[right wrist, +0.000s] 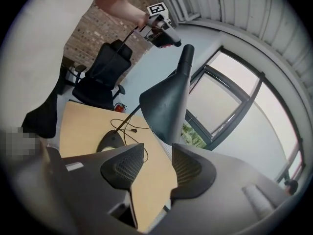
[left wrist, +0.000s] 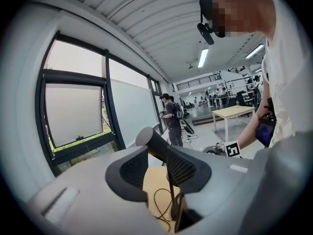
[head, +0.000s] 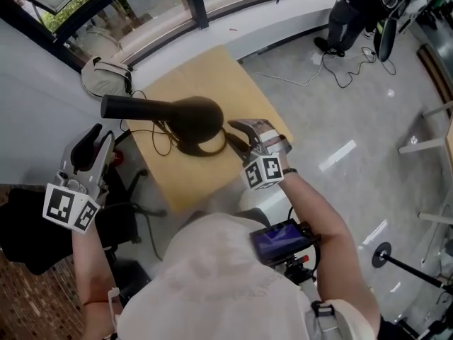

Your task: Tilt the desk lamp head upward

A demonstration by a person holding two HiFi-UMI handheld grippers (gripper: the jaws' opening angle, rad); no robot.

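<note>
A black desk lamp stands on a small wooden table [head: 212, 69]. Its wide shade [head: 192, 116] hangs over the round base [right wrist: 110, 141], and its tube end [head: 113, 107] points left. My right gripper [head: 237, 134] is open just right of the shade. In the right gripper view the shade [right wrist: 166, 104] rises just beyond the spread jaws [right wrist: 157, 163], with nothing between them. My left gripper [head: 95, 146] hovers off the table's left edge, a little below the tube end. Its jaws [left wrist: 157, 166] stand apart and the tube end [left wrist: 149, 138] shows beyond them, untouched.
The lamp's cord [head: 161, 139] loops over the table. A black office chair [head: 32, 225] stands at the left and a pale bag [head: 106, 76] lies by the window. A person [head: 350, 13] with cables on the floor is at the far right.
</note>
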